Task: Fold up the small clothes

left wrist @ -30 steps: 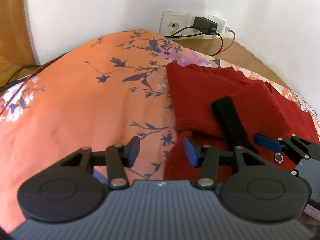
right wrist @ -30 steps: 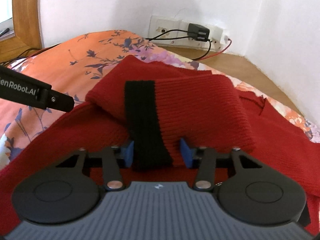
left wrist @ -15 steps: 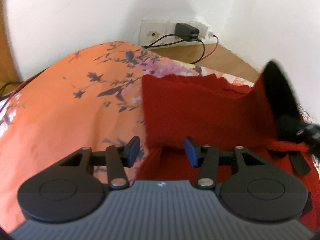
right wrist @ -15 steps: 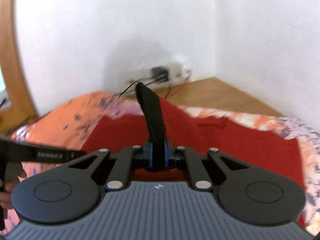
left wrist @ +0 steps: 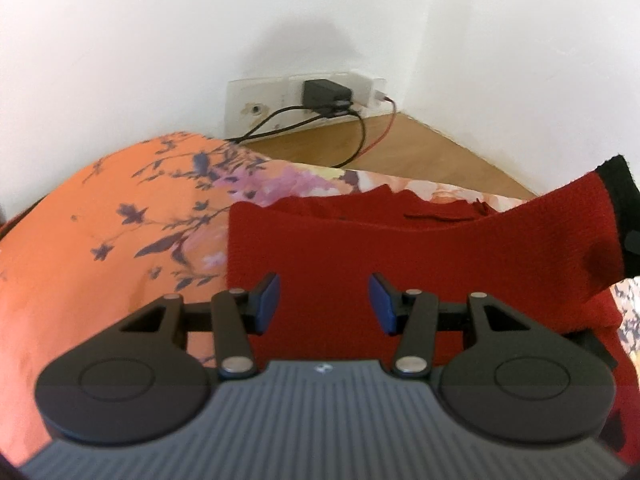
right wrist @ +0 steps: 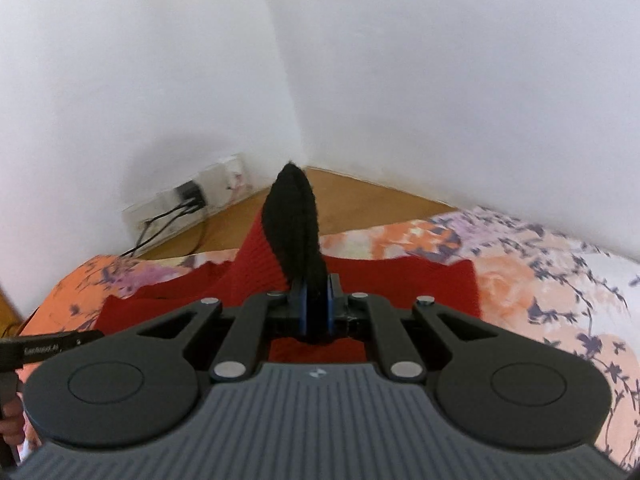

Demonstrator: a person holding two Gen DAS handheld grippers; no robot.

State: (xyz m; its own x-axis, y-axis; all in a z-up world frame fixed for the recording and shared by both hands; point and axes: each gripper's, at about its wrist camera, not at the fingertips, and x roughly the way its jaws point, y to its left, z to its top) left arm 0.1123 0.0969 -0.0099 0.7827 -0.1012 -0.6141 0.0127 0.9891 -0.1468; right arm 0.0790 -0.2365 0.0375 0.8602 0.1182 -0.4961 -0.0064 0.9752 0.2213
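Left wrist view, bottom centre: left gripper (left wrist: 323,305), jaws wide apart w/ nothing between the blue pads (left wrist: 267,302); it hangs just over the near part of the red sweater (left wrist: 360,248). Sweater body lies flat on the floral bedsheet (left wrist: 100,248), filling centre to lower right of the frame. One sleeve (left wrist: 560,224) is lifted off the body and stretches toward the right edge, ending in a black cuff (left wrist: 622,216) at the far right. Something dark touches the cuff at that edge, prob. the other gripper, but too cut off to be sure.

Right wrist view, lower centre: right gripper (right wrist: 316,312), jaws pressed nearly together on the black cuff, which stands up above the pads as a dark tapered flap in frame centre. Red sleeve knit trails down-left from it to the sweater body spread on the sheet. Lower left edge: a black bar of the other device (right wrist: 48,346) w/ blurred white lettering.

Farther back, both views: wooden ledge (left wrist: 400,148) behind the bed, white socket plate (left wrist: 296,98) w/ a black charger (left wrist: 324,94) plugged in, black and red cables running down, then the white wall corner.
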